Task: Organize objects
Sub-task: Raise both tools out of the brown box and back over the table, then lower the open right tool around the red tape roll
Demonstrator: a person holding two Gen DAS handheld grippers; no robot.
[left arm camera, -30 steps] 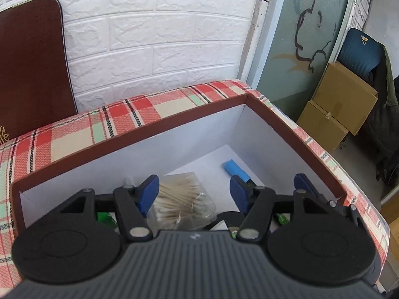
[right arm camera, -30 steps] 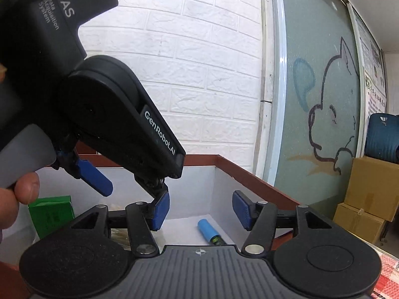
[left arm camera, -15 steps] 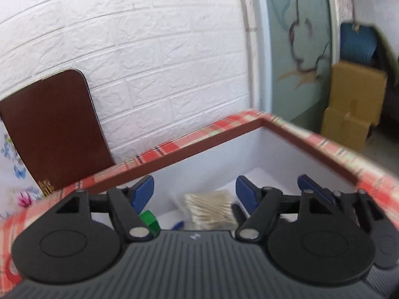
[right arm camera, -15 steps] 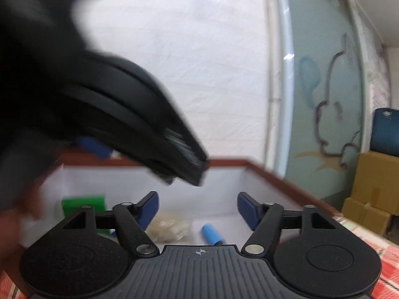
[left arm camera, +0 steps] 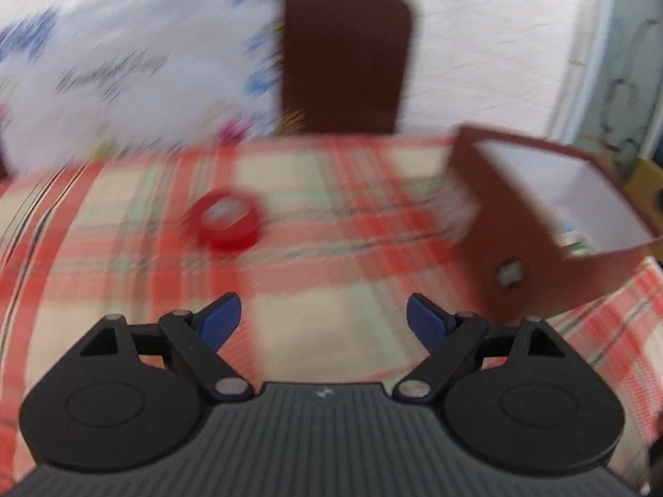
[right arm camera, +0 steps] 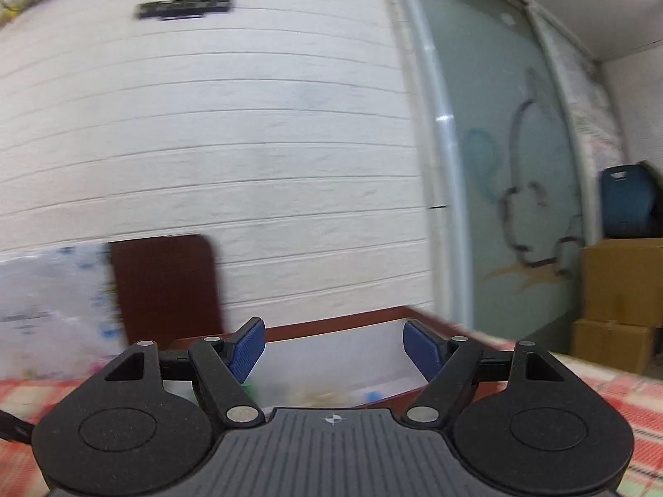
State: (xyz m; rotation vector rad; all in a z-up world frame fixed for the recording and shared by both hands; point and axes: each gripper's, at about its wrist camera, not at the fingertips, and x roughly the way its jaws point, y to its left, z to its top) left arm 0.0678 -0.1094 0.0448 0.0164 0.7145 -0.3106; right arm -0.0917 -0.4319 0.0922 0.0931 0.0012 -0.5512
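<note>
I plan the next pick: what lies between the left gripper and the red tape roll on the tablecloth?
In the left wrist view, only bare plaid tablecloth lies between the open left gripper and the red tape roll. The picture is blurred.

We hold the left gripper (left arm camera: 323, 317) with its jaws spread wide and nothing between the blue pads (left arm camera: 219, 321). We hold the right gripper (right arm camera: 333, 350) likewise, jaws wide apart and empty, its camera view roughly level. Both wrist views are motion-blurred.
</note>
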